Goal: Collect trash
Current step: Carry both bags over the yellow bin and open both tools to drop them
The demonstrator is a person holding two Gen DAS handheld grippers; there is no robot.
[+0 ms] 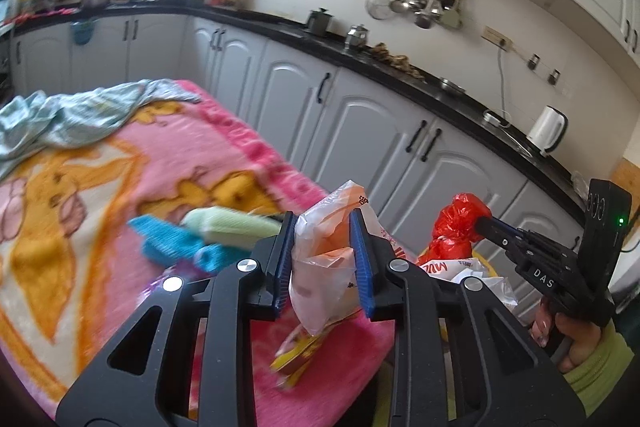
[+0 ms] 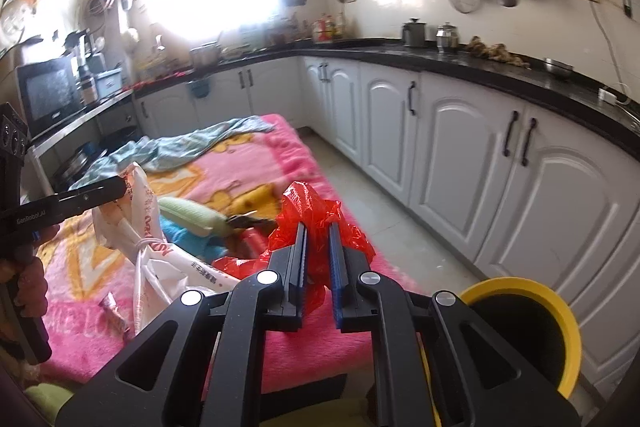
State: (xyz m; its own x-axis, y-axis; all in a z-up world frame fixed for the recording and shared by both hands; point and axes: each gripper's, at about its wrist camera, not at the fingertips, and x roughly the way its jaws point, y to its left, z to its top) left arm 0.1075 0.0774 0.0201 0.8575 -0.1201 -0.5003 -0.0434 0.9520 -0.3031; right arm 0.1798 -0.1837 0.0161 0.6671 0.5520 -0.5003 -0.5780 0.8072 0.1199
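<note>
At 9 o'clock in the left wrist view a pale cloth (image 1: 72,115) lies crumpled on the pink blanket (image 1: 100,187), and nearer the middle a green roll (image 1: 236,227) rests on a blue towel (image 1: 172,241); neither looks like trash, so both are best left alone. At centre the left gripper (image 1: 324,259) is pinching a clear bag (image 1: 320,287) with orange print, the blue pads pressed into its crumpled upper part while the rest hangs below, above a yellow wrapper (image 1: 296,355) at 6 o'clock on the blanket. The grip looks shallow on thin film, so I would keep the jaws squeezed and lift slowly, lest the bag slide out or snag the wrapper. At 3 o'clock the right gripper (image 1: 480,223) is pinching a red bag (image 1: 460,227) by its bunched top, with a white bag (image 1: 464,269) of printed lettering just below it. In the right wrist view the left gripper (image 2: 120,189) shows at 9 o'clock with the clear bag (image 2: 132,211) hanging from it, a small foil wrapper (image 2: 114,313) lying on the blanket (image 2: 260,167) at 7 o'clock. At centre the right gripper (image 2: 318,259) has its pads nearly together on the red bag (image 2: 316,211), film bulging out on both sides. The yellow bin (image 2: 560,311) stands open at 4 o'clock, just beside the blanket's edge and below the gripper. My judgement is that the step in hand is carrying both bags to the bin: swing the red one over the dark mouth first, lower it inside the rim before letting go, then bring the clear bag across without dragging it over the loose wrappers, which remain to be gathered.
</note>
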